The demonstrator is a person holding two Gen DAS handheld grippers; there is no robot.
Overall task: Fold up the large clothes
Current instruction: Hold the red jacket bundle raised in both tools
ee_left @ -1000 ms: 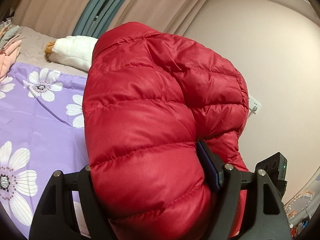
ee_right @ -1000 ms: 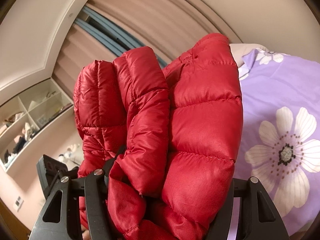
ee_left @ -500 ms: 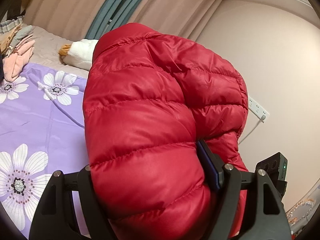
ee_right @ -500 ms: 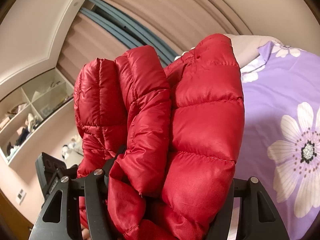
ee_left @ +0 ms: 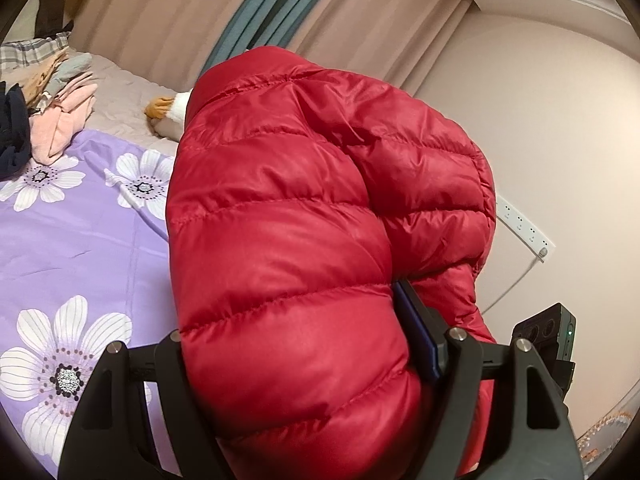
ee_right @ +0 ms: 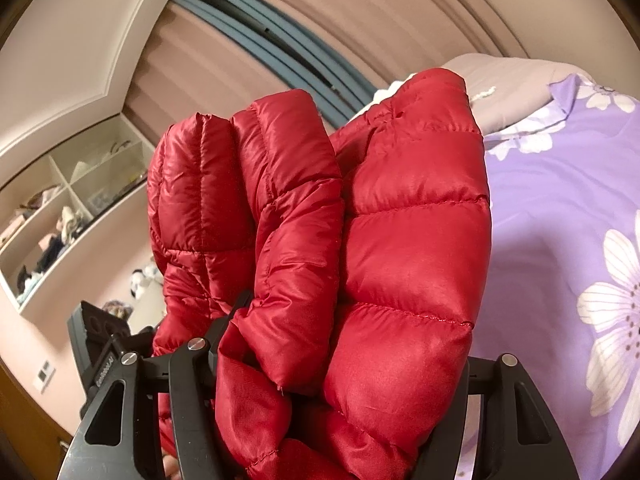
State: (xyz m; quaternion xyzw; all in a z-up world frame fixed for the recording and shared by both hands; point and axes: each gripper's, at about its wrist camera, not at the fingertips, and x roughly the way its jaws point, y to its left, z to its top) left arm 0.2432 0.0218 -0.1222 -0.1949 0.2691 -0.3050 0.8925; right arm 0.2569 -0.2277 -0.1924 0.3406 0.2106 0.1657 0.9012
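A shiny red quilted down jacket [ee_left: 288,240] fills the left wrist view, bundled thick and held in the air above the bed. My left gripper [ee_left: 296,360] is shut on this bundle; both black fingers press its sides. In the right wrist view the same red jacket [ee_right: 400,240] shows as several folded layers. My right gripper [ee_right: 328,372] is shut on those layers. The other gripper's camera block [ee_left: 548,332] shows past the jacket at the lower right, and again at the lower left [ee_right: 96,332] of the right wrist view. The fingertips are hidden by fabric.
A purple bedsheet with white flowers [ee_left: 80,240] lies below. A pile of folded clothes [ee_left: 52,112] and a white plush toy [ee_left: 172,116] rest at the bed's far end. Curtains [ee_left: 168,20], a wall power strip [ee_left: 524,224] and wall shelves [ee_right: 60,208] surround the bed.
Both grippers have swung sideways with the jacket still clamped. The left view now shows more of the bed's far end and the clothes pile; the right view shows more bed on its right side.
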